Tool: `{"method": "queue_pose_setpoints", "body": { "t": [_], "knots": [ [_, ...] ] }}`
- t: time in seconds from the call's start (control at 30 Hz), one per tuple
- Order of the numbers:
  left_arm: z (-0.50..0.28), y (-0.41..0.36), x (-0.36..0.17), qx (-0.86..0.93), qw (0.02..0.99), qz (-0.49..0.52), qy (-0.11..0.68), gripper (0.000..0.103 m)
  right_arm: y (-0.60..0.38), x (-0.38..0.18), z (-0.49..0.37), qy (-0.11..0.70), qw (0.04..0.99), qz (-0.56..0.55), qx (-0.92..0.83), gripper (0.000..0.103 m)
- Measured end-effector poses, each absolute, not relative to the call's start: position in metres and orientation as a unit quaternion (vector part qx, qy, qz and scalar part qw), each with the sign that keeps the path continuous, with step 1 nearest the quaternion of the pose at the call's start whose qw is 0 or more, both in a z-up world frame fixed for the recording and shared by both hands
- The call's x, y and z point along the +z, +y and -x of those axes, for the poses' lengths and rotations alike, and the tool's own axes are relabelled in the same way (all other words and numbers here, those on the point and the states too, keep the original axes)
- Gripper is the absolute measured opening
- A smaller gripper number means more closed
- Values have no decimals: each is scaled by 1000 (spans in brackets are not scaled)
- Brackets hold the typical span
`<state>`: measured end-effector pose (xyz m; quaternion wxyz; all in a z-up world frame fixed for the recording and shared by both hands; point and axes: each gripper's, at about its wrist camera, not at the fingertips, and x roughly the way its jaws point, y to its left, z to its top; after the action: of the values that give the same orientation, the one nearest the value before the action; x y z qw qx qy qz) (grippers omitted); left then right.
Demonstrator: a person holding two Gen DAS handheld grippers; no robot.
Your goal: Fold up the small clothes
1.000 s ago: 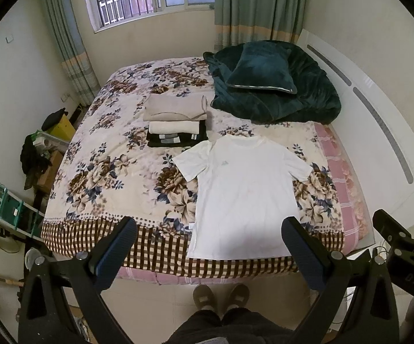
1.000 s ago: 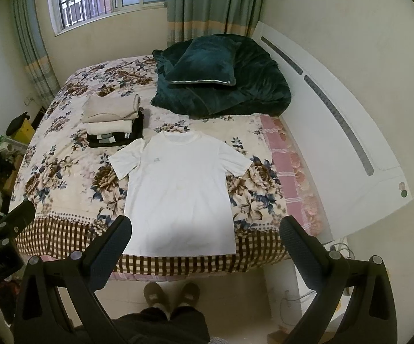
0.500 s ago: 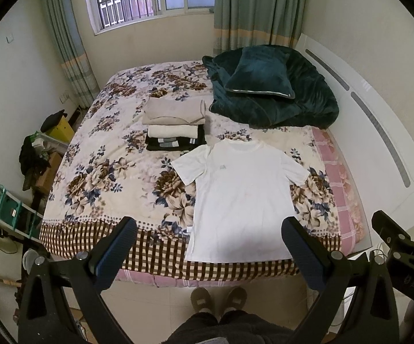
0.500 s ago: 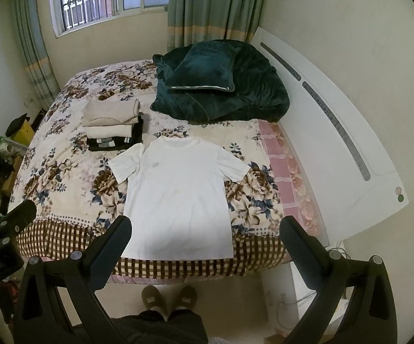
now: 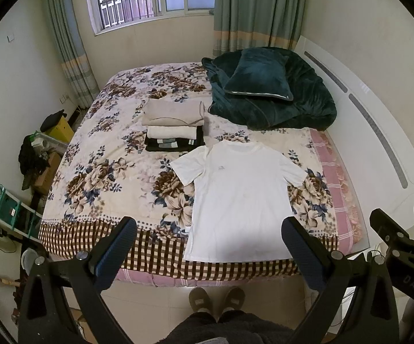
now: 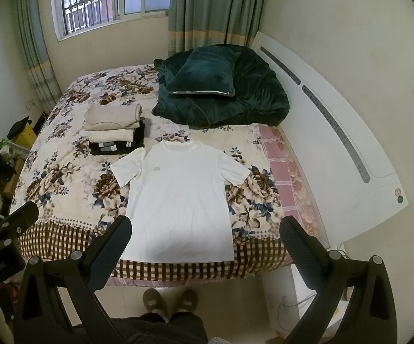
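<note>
A white short-sleeved T-shirt lies spread flat, front up, on the floral bed, its hem at the near edge. Behind its left sleeve sits a stack of folded clothes, beige on top, black at the bottom. My left gripper is open and held high above the floor in front of the bed, with nothing between its fingers. My right gripper is open too, empty, at about the same height. Neither touches the shirt.
A dark green blanket and pillow are heaped at the head of the bed by the white headboard. Boxes and a rack crowd the floor at the left. The person's slippered feet stand on the tiles at the bed's foot.
Both grippers have drawn back and up a little, so the bed and shirt look slightly smaller and farther. The shirt and the stack have not moved.
</note>
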<state>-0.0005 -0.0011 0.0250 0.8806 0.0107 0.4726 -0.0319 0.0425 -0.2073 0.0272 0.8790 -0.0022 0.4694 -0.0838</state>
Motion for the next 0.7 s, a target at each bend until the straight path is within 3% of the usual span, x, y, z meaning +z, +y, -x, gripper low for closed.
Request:
{"method": "queue_pose_setpoints", "body": {
  "t": [0.7],
  "knots": [
    [5, -4, 32, -34, 882, -7, 470, 103, -203, 41, -36, 461, 884, 4, -79, 103]
  ]
}}
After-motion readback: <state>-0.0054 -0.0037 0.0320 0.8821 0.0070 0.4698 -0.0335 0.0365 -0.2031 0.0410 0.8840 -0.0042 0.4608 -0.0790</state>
